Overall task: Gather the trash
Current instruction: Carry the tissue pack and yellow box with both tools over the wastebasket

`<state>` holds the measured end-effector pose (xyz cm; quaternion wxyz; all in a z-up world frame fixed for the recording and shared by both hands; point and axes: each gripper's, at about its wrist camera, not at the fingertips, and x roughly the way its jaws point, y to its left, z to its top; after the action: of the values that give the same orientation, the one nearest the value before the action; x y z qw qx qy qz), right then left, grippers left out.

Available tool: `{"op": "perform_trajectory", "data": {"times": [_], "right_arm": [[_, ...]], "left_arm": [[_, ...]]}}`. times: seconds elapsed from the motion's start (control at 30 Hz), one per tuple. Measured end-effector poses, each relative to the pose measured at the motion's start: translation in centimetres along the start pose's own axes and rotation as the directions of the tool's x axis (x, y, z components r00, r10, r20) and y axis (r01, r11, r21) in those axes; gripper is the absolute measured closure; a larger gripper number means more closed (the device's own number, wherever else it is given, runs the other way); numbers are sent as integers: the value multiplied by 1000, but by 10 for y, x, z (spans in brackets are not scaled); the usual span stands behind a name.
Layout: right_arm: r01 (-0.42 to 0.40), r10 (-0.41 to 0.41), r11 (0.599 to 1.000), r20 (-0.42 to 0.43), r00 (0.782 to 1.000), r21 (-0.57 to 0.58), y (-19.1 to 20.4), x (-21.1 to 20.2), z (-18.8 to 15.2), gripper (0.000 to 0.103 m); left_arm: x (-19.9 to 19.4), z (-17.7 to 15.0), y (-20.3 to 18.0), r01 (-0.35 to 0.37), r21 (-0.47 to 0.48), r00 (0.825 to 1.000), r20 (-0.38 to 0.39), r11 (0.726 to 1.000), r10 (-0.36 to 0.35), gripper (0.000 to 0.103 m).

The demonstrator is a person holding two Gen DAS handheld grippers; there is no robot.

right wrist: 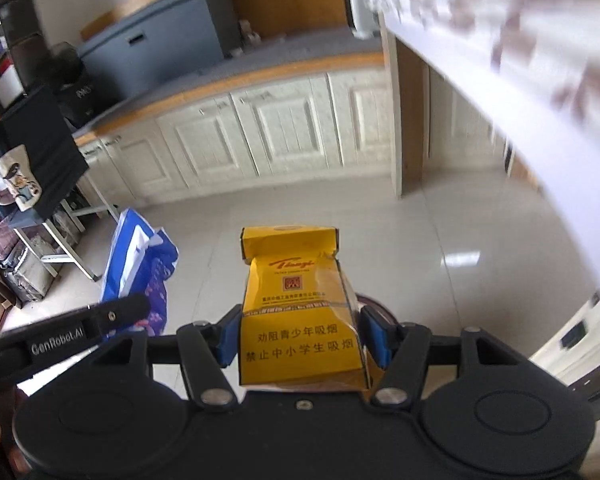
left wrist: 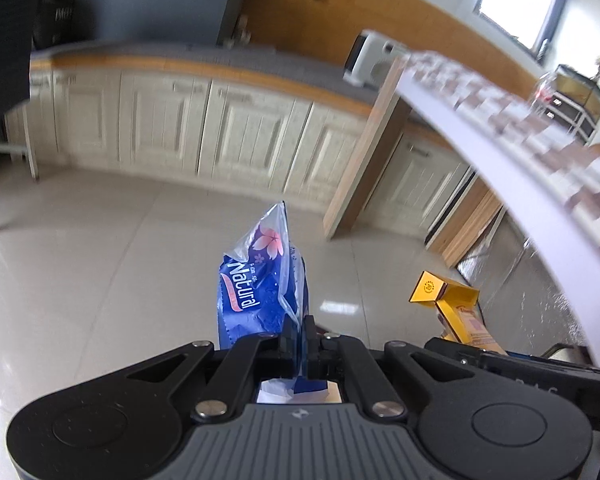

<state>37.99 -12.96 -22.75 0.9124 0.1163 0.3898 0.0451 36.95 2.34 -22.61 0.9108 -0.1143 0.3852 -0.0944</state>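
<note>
My left gripper point(left wrist: 299, 336) is shut on a blue plastic wrapper point(left wrist: 260, 280) printed "Natural" with a pink flower. It holds the wrapper upright in the air above the floor. My right gripper point(right wrist: 302, 336) is shut on a yellow cigarette pack point(right wrist: 296, 304) with its lid flipped open. The pack also shows at the right of the left wrist view point(left wrist: 452, 300). The blue wrapper shows at the left of the right wrist view point(right wrist: 140, 264), beside the left gripper's black body.
A white table edge with a patterned cloth point(left wrist: 500, 152) curves overhead at the right. Cream kitchen cabinets point(left wrist: 220, 128) with a wood-trimmed counter stand ahead across the glossy tiled floor point(left wrist: 100, 260). A black-draped rack point(right wrist: 40, 152) with clutter stands at the left.
</note>
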Motion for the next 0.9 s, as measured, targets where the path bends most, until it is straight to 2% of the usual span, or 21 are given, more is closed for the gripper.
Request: {"op": "perform_trajectory", "data": {"times": [0.23,0.33,0.6,0.73,0.9], "right_arm": [[30,-19,993,-104,994,111,-32,74,-21,41],[48,-29,991,-146,989,128,-43,98,-33,41],[101,-58,977,-219,974,189,-77,159,-55,41],[114,-51,960,-239,970,256,-93,188,-61,41],[112,-25,943,-267,963,314,-108,213,-64,41]], "left_arm": [[71,-18,11,-21,-23,995,-100,1000,19,101],[99,-22,13,-17,-37,993,-120,999,13,101],[164,-33,12,46,-105,985,-162,993,-63,101],[193,-54,24,73,-220,967,-224,973,-123,101],[221,-86,38,50,-326,942,-298,944,-152,101]]}}
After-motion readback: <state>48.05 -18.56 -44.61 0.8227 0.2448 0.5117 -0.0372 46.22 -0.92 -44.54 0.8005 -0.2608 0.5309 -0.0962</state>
